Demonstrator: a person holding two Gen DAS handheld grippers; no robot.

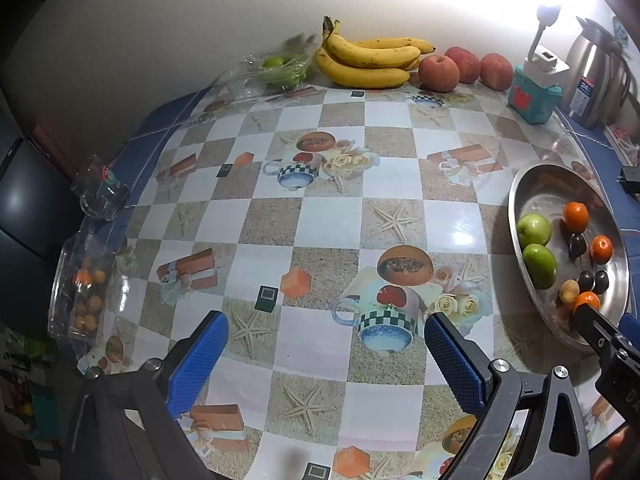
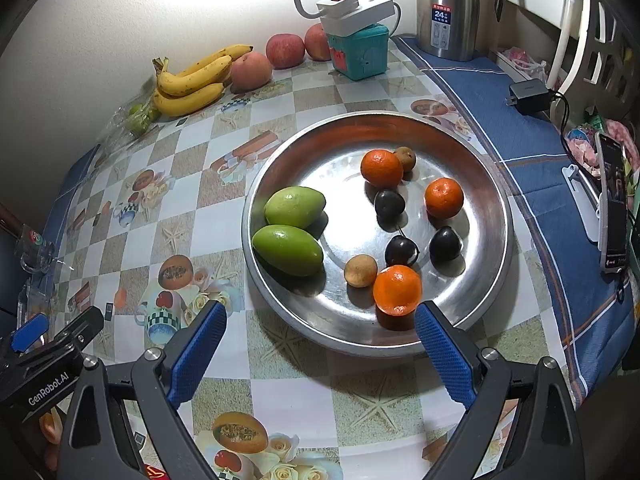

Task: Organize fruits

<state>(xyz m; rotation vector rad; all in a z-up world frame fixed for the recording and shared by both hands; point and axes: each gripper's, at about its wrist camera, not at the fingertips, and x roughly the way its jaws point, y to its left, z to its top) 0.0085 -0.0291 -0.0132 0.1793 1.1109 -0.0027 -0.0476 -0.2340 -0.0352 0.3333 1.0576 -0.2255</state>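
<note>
A round steel tray (image 2: 492, 184) (image 1: 532, 176) on the checkered tablecloth holds two green mangoes (image 2: 294, 206), three oranges (image 2: 397, 289), dark plums (image 2: 401, 251) and small brown fruits (image 2: 360, 270). My right gripper (image 2: 320, 320) hangs open over the tray's near rim with nothing between its blue fingers (image 2: 440, 344). My left gripper (image 1: 326, 334) is open and empty above bare tablecloth, left of the tray. Bananas (image 1: 368, 58) and three red apples (image 1: 438, 72) lie by the far wall.
A clear box of green fruit (image 1: 276, 70) sits left of the bananas. A clear box of small orange fruit (image 1: 86, 292) and a glass (image 1: 102, 192) stand at the left edge. A teal box with a power strip (image 2: 360, 46), a steel jug (image 2: 450, 8), a charger and a phone are at the right.
</note>
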